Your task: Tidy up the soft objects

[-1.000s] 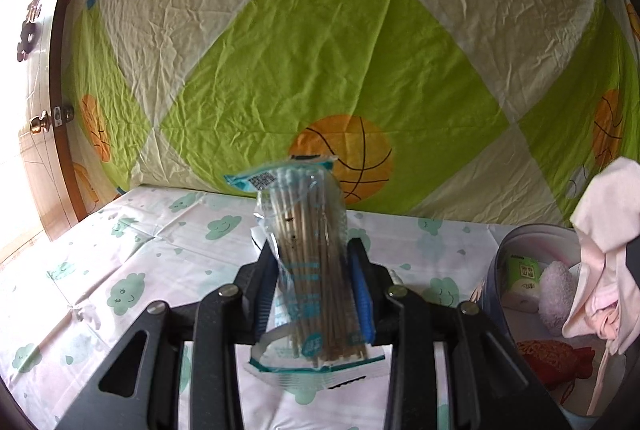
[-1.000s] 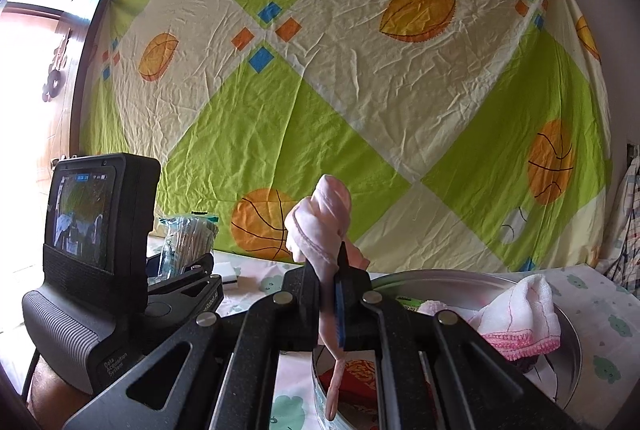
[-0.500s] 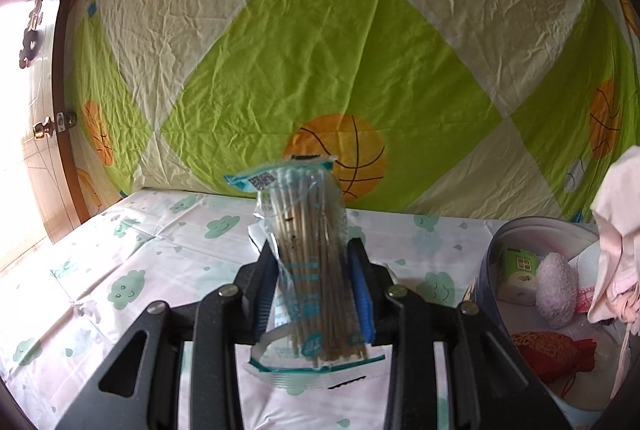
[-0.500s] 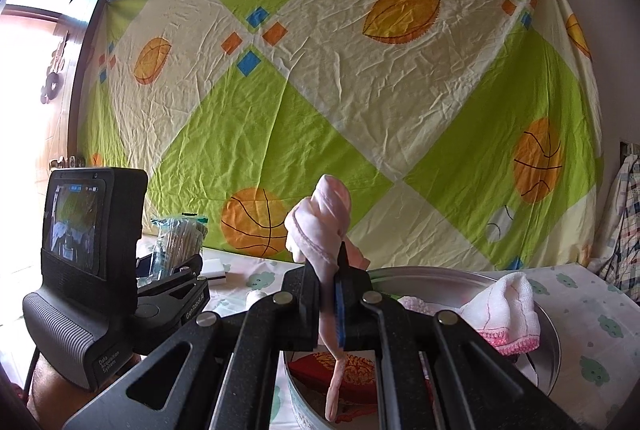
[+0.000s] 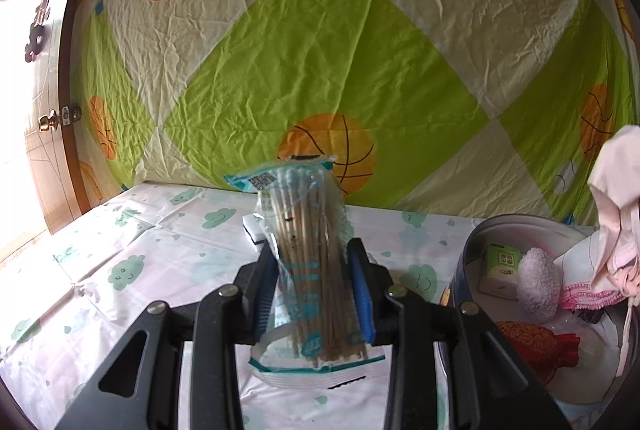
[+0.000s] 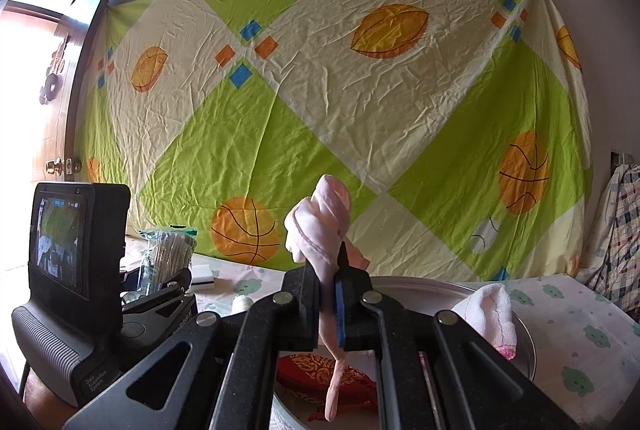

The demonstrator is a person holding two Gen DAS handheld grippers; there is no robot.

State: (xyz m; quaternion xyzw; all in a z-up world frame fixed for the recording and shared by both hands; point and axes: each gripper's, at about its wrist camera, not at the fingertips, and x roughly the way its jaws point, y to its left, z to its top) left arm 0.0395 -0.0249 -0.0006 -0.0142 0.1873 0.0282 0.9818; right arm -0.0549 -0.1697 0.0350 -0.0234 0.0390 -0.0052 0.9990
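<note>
The left gripper (image 5: 314, 270) squeezes a swab bag (image 5: 308, 254) above the tabletop (image 5: 120, 262), left of the tub (image 5: 464, 262). The right gripper (image 6: 328, 290) pinches a pink cloth (image 6: 320, 230) over the tub.

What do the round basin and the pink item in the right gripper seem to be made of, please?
The basin looks like metal, judging by its thin grey rim with a dull sheen. The pink item seems to be soft knit or fleece fabric: matte, bunched above the right gripper, with a limp tail hanging below.
</note>
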